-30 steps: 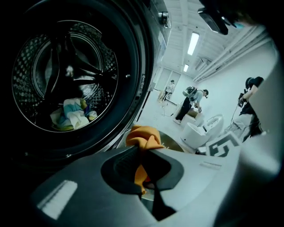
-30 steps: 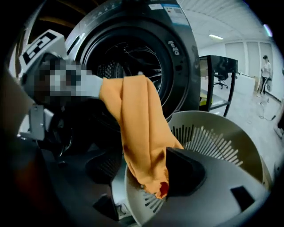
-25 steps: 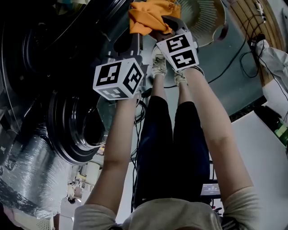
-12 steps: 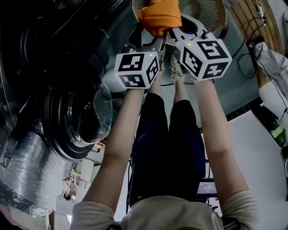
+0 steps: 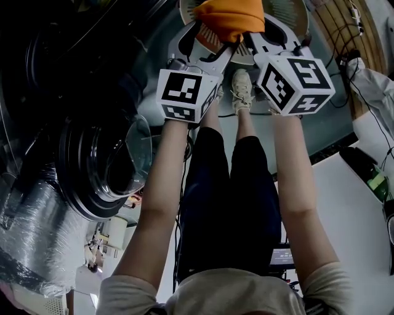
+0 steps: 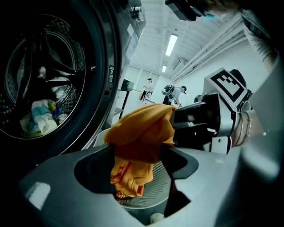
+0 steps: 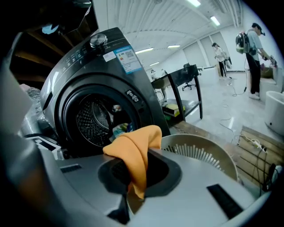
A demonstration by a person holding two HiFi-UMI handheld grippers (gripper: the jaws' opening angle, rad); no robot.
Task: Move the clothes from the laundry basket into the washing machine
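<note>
An orange cloth hangs above the white slatted laundry basket, with my right gripper shut on it. In the right gripper view the cloth drapes out of the closed right gripper. My left gripper sits beside it; its jaws have just been opening. They stand wide, and the cloth hangs loose in the gap of the left gripper. The black washing machine's open drum is at the left, with several pale clothes inside.
The washer's round glass door hangs open at the left of the head view. The person's legs and shoes stand below the grippers. A cable runs over the floor. A black table and people stand far behind.
The left jaws have opened off the orange cloth and the right jaws have closed on it. Both grippers have shifted right and toward the top of the head view with the cloth.
</note>
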